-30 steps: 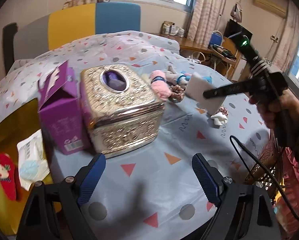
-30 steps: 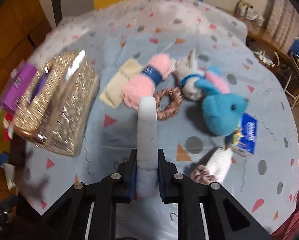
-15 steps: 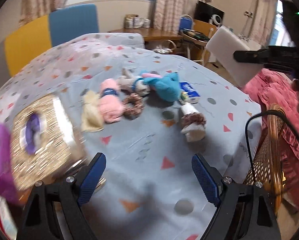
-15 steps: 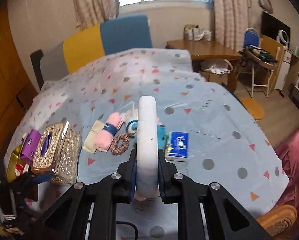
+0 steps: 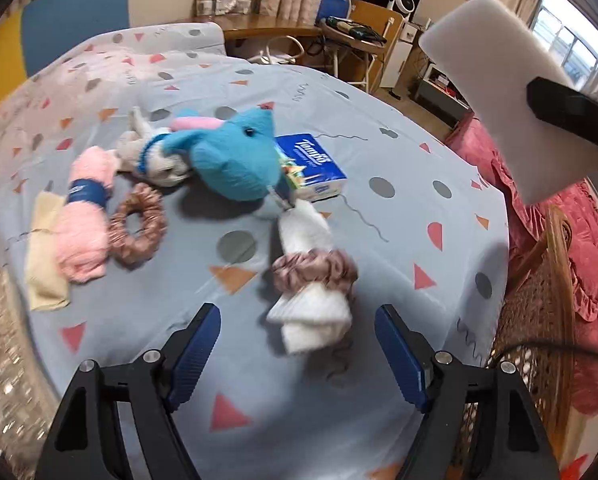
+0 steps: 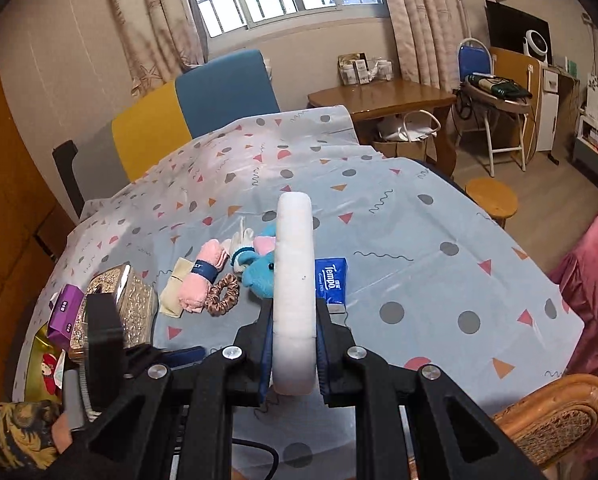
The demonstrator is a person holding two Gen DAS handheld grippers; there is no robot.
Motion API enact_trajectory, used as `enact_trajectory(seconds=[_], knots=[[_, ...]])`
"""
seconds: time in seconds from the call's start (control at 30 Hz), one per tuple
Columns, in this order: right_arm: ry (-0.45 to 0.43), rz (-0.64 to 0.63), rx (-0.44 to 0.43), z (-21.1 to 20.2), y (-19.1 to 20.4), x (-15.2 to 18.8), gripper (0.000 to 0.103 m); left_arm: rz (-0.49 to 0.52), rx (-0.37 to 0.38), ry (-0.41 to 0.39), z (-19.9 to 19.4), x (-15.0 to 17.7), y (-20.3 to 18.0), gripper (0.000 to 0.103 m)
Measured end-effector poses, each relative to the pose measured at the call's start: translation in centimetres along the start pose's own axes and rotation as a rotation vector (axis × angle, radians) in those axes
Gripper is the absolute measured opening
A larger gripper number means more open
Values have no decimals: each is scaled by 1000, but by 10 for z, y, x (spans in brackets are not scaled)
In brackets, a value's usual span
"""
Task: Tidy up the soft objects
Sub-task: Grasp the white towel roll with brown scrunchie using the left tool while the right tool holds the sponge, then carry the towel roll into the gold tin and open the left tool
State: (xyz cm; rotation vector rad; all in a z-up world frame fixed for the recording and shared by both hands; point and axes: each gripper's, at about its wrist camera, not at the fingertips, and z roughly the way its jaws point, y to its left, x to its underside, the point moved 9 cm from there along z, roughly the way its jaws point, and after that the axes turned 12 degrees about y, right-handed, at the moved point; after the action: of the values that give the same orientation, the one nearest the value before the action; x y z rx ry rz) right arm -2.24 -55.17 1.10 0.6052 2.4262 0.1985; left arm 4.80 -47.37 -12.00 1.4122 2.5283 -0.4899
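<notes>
My left gripper (image 5: 297,334) hovers low over the table and its jaws are closing. The near end of a white rolled cloth (image 5: 313,312), bound by a mauve scrunchie (image 5: 315,270), lies between the blue pads (image 5: 197,340), which do not touch it. Behind it lie a blue plush (image 5: 235,160), a grey plush (image 5: 151,154), a pink towel roll (image 5: 85,220), a brown scrunchie (image 5: 137,226) and a cream cloth (image 5: 45,268). My right gripper (image 6: 295,322) is shut on a white sponge (image 6: 295,280), held high over the table's right edge; the left wrist view shows the sponge (image 5: 499,92) too.
A blue tissue pack (image 5: 313,166) lies against the blue plush. A gold tissue box (image 6: 129,300) and a purple carton (image 6: 65,312) stand at the table's left end. A wicker chair (image 5: 539,320) and pink bedding (image 5: 579,240) border the right edge.
My left gripper swung right from the gold box to the white rolled cloth and sank lower. The right gripper rose and drew back with the sponge in it.
</notes>
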Motion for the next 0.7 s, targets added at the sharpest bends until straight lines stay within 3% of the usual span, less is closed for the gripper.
enact_trajectory(seconds=[0.1, 0.13, 0.17, 0.2, 0.3, 0.5, 0.7], knots=[[2, 4, -6, 3, -1, 0, 17, 12, -13, 34, 20, -9, -5, 80], [4, 6, -9, 4, -1, 0, 17, 13, -14, 48, 28, -11, -5, 75], [6, 7, -14, 6, -1, 0, 17, 13, -12, 63, 33, -11, -4, 66], [7, 7, -18, 8, 0, -1, 17, 13, -9, 93, 42, -9, -3, 39], [13, 2, -23, 13, 5, -1, 17, 8, 23, 63, 38, -8, -4, 33], [38, 6, -34, 28, 17, -2, 17, 6, -12, 5, 11, 8, 11, 32], [63, 27, -48, 41, 33, 3, 17, -47, -42, -95, -43, 6, 31, 33]])
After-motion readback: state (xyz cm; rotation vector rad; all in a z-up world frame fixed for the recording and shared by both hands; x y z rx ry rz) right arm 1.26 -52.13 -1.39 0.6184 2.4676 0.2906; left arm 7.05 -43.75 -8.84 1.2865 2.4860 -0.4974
